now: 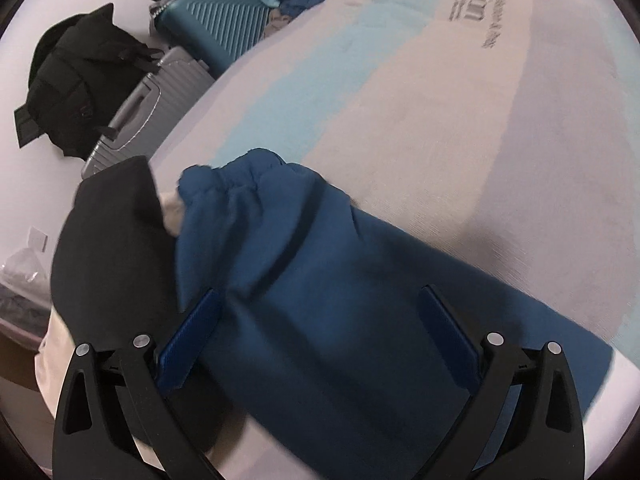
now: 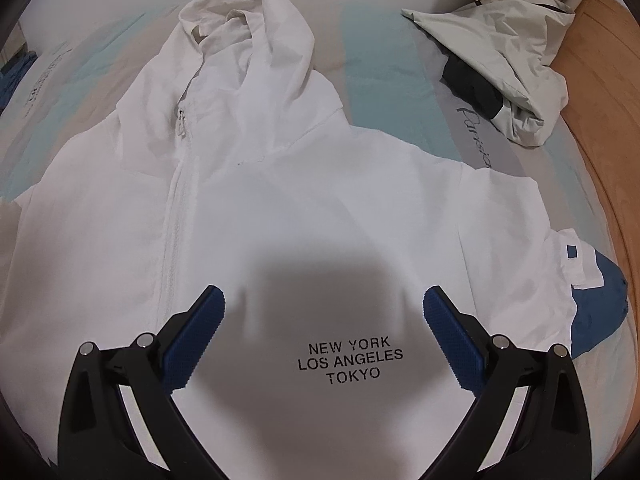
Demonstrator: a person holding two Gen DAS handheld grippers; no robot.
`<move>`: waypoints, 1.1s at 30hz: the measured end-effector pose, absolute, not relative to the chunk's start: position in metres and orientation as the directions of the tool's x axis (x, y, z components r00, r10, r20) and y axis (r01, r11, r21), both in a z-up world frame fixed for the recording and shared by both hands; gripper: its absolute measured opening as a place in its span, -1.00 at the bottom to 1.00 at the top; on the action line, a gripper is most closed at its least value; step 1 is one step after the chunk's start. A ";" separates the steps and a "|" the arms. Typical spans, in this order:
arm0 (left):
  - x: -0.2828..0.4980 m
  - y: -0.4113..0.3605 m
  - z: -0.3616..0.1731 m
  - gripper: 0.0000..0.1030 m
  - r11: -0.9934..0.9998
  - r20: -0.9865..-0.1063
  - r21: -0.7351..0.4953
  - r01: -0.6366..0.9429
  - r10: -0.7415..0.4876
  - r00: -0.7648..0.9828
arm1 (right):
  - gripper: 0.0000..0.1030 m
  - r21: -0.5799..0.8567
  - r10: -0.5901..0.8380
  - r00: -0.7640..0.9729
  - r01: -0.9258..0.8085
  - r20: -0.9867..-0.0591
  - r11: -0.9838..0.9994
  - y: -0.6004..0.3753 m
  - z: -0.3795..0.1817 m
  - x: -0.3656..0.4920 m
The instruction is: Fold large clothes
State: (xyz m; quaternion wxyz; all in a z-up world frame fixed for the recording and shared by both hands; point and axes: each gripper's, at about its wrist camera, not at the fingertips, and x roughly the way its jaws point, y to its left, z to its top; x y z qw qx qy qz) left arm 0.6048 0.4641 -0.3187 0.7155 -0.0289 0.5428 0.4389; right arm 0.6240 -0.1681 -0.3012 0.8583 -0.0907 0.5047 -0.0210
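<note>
The bed [image 2: 372,80] filled most of both views, its sheet striped in pale blue, beige and grey with printed lettering, and a wooden edge ran along its far right side. Off the left side I could see a teal suitcase [image 1: 216,28], a grey suitcase [image 1: 148,116] and a black bag [image 1: 76,88] on the floor.

The white hooded jacket [image 2: 280,184] lay spread flat on the sheet, front up, zip closed, hood toward the head of the bed. Its blue sleeve [image 1: 320,300] with the gathered cuff lay out to one side, beneath my left gripper [image 1: 320,300], with something black beside it that I could not identify. A second pale jacket [image 2: 508,64] sat crumpled near the wooden edge, well apart.

Both tools had their fingers spread wide and held nothing. My right gripper [image 2: 324,300] hovered over the chest print, its shadow falling on the fabric.

I judged the first fold, a sleeve brought across the body, was still to come. The thin, slippery-looking shell could slide out of a shallow pinch. Grabbing through both layers would drag the whole body and wrinkle it. The left view was blurred, so I could easily misplace a pinch on the cuff.
</note>
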 end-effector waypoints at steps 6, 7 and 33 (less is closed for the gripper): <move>0.583 0.438 -0.327 0.88 0.650 -0.825 0.408 -0.641 0.564 0.046 | 0.86 -0.156 -0.115 0.487 -0.046 -0.866 0.987 -0.170 -0.302 0.620; 0.583 0.442 -0.336 0.88 0.645 -0.838 0.402 -0.650 0.545 0.022 | 0.86 -0.161 -0.116 0.490 -0.050 -0.864 0.986 -0.169 -0.302 0.619; 0.596 0.275 -0.221 -0.95 0.838 -0.728 0.190 -0.512 0.470 0.499 | 0.86 -0.100 -0.119 0.530 0.064 -0.840 0.993 -0.267 -0.267 0.588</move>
